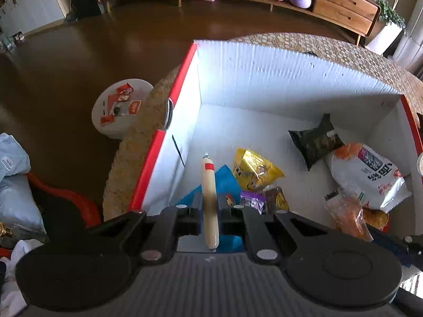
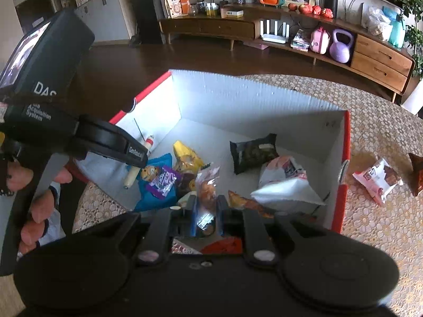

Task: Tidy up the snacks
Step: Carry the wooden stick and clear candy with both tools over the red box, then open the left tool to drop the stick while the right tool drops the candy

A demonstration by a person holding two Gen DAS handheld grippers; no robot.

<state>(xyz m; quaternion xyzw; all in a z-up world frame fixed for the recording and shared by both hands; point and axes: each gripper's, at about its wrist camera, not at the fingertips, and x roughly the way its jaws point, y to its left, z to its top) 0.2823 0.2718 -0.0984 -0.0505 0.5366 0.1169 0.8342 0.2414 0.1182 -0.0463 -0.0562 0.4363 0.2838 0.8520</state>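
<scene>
A white box with red rims (image 1: 264, 79) (image 2: 251, 100) stands on the round table and holds several snack packs. My left gripper (image 1: 210, 208) is shut on a long pale sausage stick (image 1: 209, 200) and holds it over the box's near left corner; the stick also shows in the right wrist view (image 2: 137, 166). My right gripper (image 2: 206, 206) is shut on a clear packet with an orange pastry (image 2: 206, 187), held over the box's near edge. Inside lie a yellow pack (image 1: 253, 169), a dark pack (image 1: 316, 140), a white noodle bag (image 1: 367, 174) and a blue pack (image 2: 156, 185).
On the table right of the box lie a white and red snack pack (image 2: 378, 179) and a dark red one (image 2: 416, 171). A small white stool (image 1: 119, 108) with red packets stands on the floor to the left. A wooden sideboard (image 2: 290, 34) runs along the far wall.
</scene>
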